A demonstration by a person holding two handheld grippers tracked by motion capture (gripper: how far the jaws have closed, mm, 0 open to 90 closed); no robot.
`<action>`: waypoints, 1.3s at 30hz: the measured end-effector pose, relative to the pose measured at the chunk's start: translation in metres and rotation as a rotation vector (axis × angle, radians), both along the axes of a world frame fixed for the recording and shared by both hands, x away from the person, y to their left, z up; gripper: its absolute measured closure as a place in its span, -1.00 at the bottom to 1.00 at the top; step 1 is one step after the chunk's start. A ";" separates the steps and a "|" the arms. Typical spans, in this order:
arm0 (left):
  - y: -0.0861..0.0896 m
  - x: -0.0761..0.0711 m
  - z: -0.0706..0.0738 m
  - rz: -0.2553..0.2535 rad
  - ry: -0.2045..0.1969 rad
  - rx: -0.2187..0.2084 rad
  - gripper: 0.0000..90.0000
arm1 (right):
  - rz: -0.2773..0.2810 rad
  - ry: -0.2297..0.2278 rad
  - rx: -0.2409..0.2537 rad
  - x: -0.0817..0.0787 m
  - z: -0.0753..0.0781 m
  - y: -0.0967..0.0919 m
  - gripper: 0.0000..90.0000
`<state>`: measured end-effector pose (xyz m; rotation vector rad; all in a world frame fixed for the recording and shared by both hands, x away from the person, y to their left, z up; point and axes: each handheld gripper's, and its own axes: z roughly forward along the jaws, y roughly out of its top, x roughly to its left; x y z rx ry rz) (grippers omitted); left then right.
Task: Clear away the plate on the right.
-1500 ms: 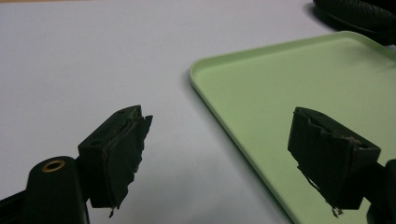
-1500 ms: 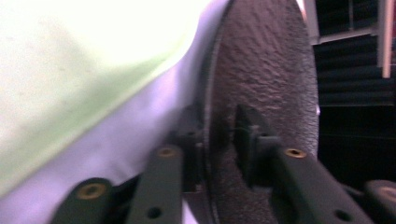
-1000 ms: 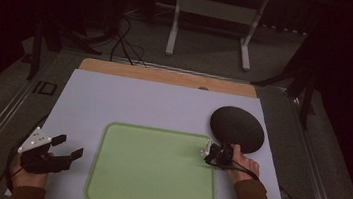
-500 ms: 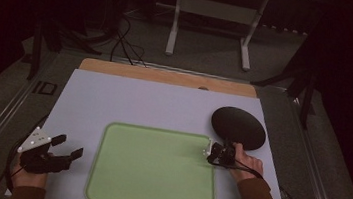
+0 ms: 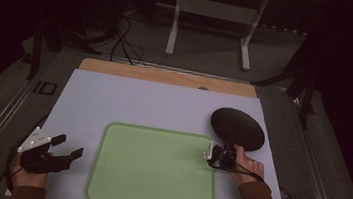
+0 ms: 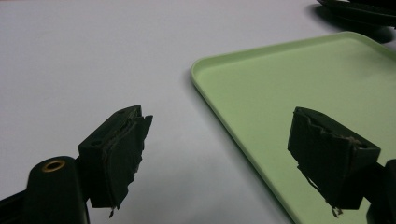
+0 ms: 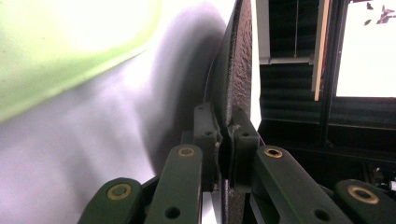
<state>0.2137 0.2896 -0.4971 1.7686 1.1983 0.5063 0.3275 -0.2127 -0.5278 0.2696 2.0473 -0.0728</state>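
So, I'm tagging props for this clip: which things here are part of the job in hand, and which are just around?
In the job:
- black plate, its rim clamped in the right gripper
- green tray right beside it

Just around:
- left gripper, open and holding nothing, resting on the table
- metal stand on the floor beyond

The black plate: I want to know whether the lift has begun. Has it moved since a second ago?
Cannot tell. In the high view the black plate sits about where it did beside the green tray, clamped by the right gripper.
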 end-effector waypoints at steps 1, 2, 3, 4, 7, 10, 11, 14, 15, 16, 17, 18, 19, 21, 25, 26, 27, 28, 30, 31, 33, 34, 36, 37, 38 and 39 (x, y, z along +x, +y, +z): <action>0.000 0.000 0.000 0.000 -0.001 0.000 -0.58 | 0.001 0.000 0.000 -0.001 0.000 0.000 0.88; 0.000 0.000 0.000 -0.001 -0.001 0.000 -0.58 | 0.006 -0.004 0.000 -0.001 0.000 0.000 0.88; 0.000 0.000 0.000 -0.001 0.000 0.000 -0.58 | 0.006 -0.004 0.002 -0.002 0.000 0.001 0.87; 0.000 0.000 0.000 0.000 0.000 0.000 -0.58 | 0.006 -0.005 0.000 -0.002 0.001 0.001 0.87; 0.000 0.000 0.000 0.000 0.000 -0.001 -0.58 | 0.009 -0.008 0.006 -0.004 0.003 0.001 0.86; 0.000 0.000 0.000 0.000 0.000 -0.001 -0.58 | 0.012 -0.012 0.010 -0.006 0.004 0.000 0.86; 0.000 0.000 0.000 0.001 0.000 -0.001 -0.58 | 0.013 -0.011 0.005 -0.007 0.005 0.001 0.86; 0.000 0.000 0.000 0.003 0.001 -0.002 -0.58 | 0.023 -0.017 0.004 -0.010 0.006 0.002 0.86; 0.000 0.000 0.000 0.002 0.001 -0.002 -0.58 | 0.026 -0.022 0.004 -0.011 0.007 0.002 0.86; 0.000 0.000 0.000 0.003 0.001 -0.003 -0.58 | 0.031 -0.024 0.004 -0.012 0.008 0.003 0.86; 0.000 0.000 0.000 0.003 0.001 -0.002 -0.58 | 0.032 -0.026 0.004 -0.013 0.009 0.003 0.86; 0.000 0.000 0.000 0.003 0.001 -0.003 -0.58 | 0.039 -0.029 0.002 -0.014 0.010 0.004 0.86; 0.000 0.000 0.000 0.002 0.002 -0.003 -0.58 | 0.039 -0.027 0.005 -0.015 0.010 0.005 0.85; 0.000 0.000 0.000 0.002 0.001 -0.005 -0.58 | 0.052 -0.034 0.001 -0.018 0.012 0.007 0.85; 0.001 0.000 0.000 0.003 0.002 -0.008 -0.58 | 0.067 -0.044 0.008 -0.023 0.015 0.011 0.83; 0.001 0.000 0.000 0.003 0.001 -0.009 -0.58 | 0.070 -0.046 0.012 -0.024 0.015 0.012 0.83; 0.001 0.000 0.000 0.003 0.001 -0.009 -0.58 | 0.078 -0.048 0.012 -0.026 0.016 0.013 0.83; 0.001 0.000 0.000 0.003 0.000 -0.009 -0.58 | 0.082 -0.048 0.013 -0.027 0.016 0.014 0.83; 0.001 0.000 0.000 0.003 0.000 -0.009 -0.58 | 0.096 -0.049 0.007 -0.030 0.016 0.017 0.83; 0.001 0.000 0.000 0.003 0.000 -0.009 -0.58 | 0.101 -0.051 0.003 -0.031 0.016 0.018 0.83; 0.001 0.000 0.000 0.003 0.001 -0.009 -0.58 | 0.116 -0.055 0.000 -0.034 0.016 0.020 0.83; 0.001 0.000 0.000 0.003 0.001 -0.009 -0.58 | 0.118 -0.057 0.000 -0.035 0.016 0.021 0.83; 0.001 0.000 0.000 0.003 0.000 -0.009 -0.58 | 0.129 -0.064 -0.008 -0.038 0.016 0.024 0.83; 0.001 0.000 0.000 0.003 0.001 -0.008 -0.58 | 0.133 -0.065 -0.008 -0.039 0.017 0.024 0.83; 0.001 0.000 0.000 0.003 0.001 -0.008 -0.58 | 0.138 -0.063 -0.007 -0.040 0.018 0.025 0.83; 0.001 0.000 0.000 0.003 0.000 -0.009 -0.58 | 0.140 -0.066 -0.008 -0.041 0.018 0.026 0.83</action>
